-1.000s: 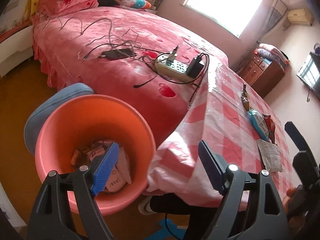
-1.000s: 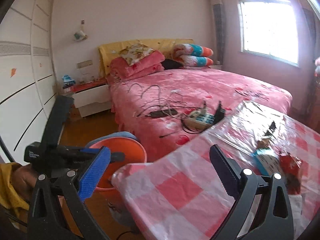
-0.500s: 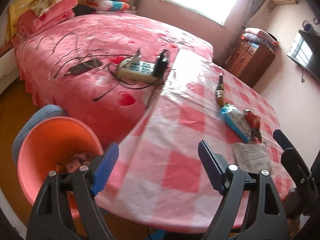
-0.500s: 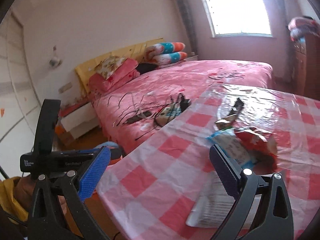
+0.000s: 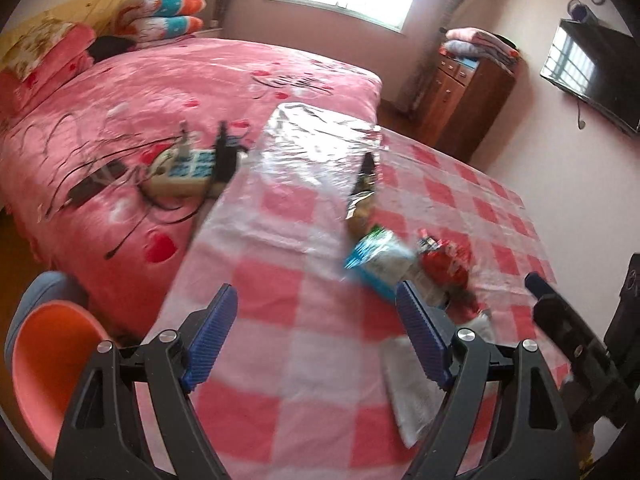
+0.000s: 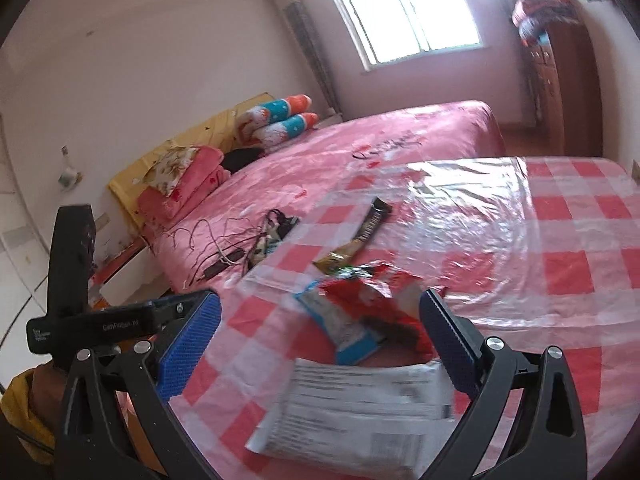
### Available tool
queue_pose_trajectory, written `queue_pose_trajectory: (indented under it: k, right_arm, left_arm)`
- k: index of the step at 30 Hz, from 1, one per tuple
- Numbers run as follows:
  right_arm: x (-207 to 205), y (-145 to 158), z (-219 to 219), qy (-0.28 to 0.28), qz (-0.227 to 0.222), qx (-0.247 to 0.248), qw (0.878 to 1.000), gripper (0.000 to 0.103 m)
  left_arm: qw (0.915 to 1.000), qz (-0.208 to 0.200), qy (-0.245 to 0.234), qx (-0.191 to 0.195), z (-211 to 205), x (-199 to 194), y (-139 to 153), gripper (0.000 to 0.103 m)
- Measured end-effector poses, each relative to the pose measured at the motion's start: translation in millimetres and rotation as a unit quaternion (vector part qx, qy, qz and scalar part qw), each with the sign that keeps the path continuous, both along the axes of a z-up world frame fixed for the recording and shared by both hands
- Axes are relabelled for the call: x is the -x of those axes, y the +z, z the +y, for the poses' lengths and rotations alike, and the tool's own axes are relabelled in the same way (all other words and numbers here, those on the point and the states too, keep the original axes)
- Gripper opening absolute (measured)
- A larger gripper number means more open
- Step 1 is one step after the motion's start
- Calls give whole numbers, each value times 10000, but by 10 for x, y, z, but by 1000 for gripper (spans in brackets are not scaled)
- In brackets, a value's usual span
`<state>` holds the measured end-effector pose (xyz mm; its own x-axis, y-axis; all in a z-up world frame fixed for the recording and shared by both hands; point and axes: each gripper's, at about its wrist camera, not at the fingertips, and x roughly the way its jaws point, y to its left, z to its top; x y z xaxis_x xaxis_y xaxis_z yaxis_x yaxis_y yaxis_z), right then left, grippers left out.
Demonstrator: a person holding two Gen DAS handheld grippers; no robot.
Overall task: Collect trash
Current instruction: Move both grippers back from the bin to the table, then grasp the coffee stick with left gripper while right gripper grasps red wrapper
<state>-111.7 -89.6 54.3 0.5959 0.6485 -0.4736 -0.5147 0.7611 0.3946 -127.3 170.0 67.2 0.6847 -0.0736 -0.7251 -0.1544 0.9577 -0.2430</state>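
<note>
Red wrapper [image 6: 372,300] (seemingly) between fingers [image 6: 448,336].

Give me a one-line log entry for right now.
left gripper: open, empty, over table | right gripper: open, empty, nearing white packet | blue wrapper, red wrapper, dark wrapper on table | bin left of table

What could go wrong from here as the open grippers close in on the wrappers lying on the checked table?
1. The white printed sheet, blue packet and red wrapper overlap, so the right gripper may pinch several at once or drag one off.
2. The glossy plastic table cover looks slick; flat wrappers could slide away instead of being gripped.
3. The orange bin sits below the table edge, so carried trash might miss it.
</note>
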Motion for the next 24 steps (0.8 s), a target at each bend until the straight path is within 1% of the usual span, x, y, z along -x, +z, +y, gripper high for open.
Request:
queue_pose_trajectory:
  k: [3, 6, 8, 12, 17, 19, 20, 21, 24]
  right_arm:
    - [-104, -45, -85, -24, 204, -92, 9997, 98]
    - [-248, -137, -183, -56, 553, -276, 9981, 98]
    - [-336, -203, -256, -18, 832, -529, 9951, 98]
    - [-459, -302, -300, 38, 1202, -755, 9899, 97]
    - [-517, -378, -296, 2, 1378, -720, 9878, 97]
    - [-533, -393, -280, 6, 1418, -708, 9874, 94]
    - [-553, -402, -279, 13, 1440, -705, 9871, 87]
    - [-572, -409, -268, 25, 1471, -708, 9866, 85]
    - [-610, -444, -225, 63, 1548, -728, 9852, 85]
  left_arm:
    - [9999, -12, -138, -20, -117, -237, 18, 82]
    - [9995, 28, -307, -56, -234, -508, 15, 82]
    - [9990, 61, -426, -124, -297, -677, 2, 82]
    - [9976, 169, -607, -276, -391, -1048, -62, 82]
    - [9964, 447, -684, -233, -420, -1428, -236, 82]
    - [9957, 530, -726, -226, -436, -1543, -305, 82]
    - [9954, 555, -750, -224, -442, -1604, -335, 82]
    - [9952, 575, -767, -204, -447, -1663, -360, 82]
    - [9947, 660, -770, -147, -436, -1815, -432, 82]
